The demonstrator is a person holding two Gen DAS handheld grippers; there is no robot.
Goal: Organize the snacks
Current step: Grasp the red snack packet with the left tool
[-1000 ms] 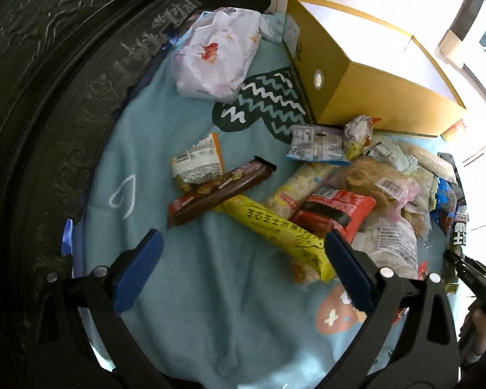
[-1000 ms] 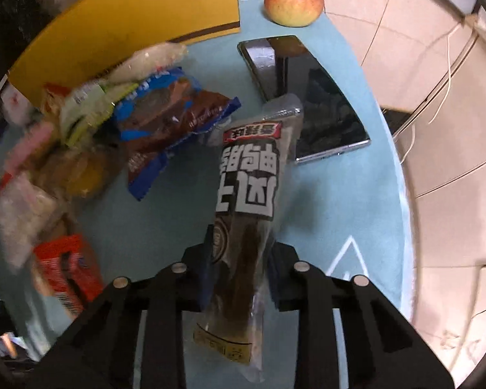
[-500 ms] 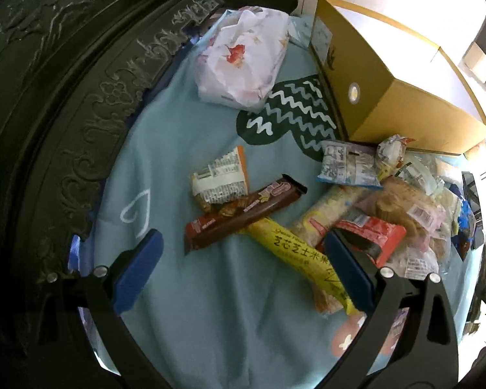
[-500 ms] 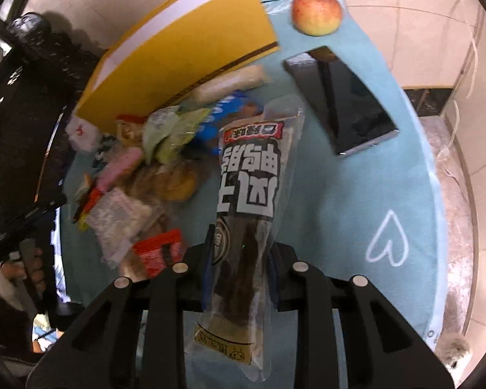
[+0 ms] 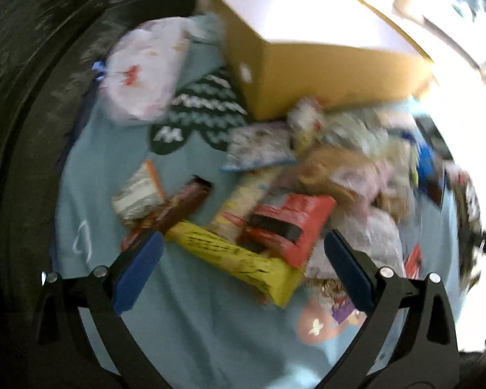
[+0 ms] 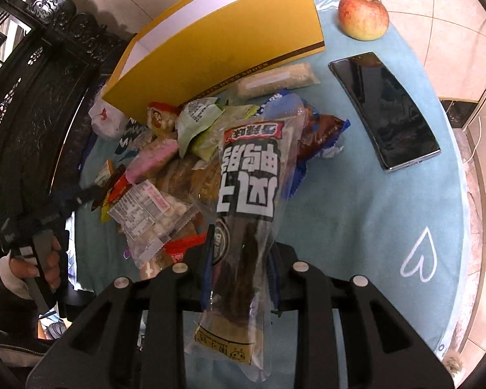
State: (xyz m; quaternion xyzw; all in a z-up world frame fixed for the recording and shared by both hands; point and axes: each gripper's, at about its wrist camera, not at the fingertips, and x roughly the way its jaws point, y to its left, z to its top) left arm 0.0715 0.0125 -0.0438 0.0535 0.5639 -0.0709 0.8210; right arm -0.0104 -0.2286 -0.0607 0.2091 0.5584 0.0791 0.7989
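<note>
**A:** What has the right gripper (image 6: pixel 243 253) got?

**B:** It is clenched on a long clear snack pack (image 6: pixel 248 214) with bold white characters on black. The pack stands up the middle of the right wrist view, its lower end hanging below the fingers, its top over the snack pile (image 6: pixel 165 175).

**A:** And the left gripper (image 5: pixel 239 259)?

**B:** Released. Its blue pads (image 5: pixel 136 275) stand wide apart at the bottom of the left wrist view, with nothing pressed between them. A yellow bar (image 5: pixel 233 256) and a red packet (image 5: pixel 288 227) lie on the cloth in the gap, though that view is blurred.

**A:** Where is the box?

**B:** The yellow box (image 6: pixel 217 48) sits at the upper centre of the right wrist view, open, white inside, with the pile right against its near wall.

**A:** Anything else on the blue cloth (image 6: pixel 356 227)?

**B:** An apple (image 6: pixel 363 14) at the upper right, a dark phone (image 6: pixel 385 110) lying flat below it, and a white floral bag (image 5: pixel 145 71) at the upper left of the left wrist view. A hand (image 6: pixel 39 259) holds the left gripper's handle at the lower left.
</note>
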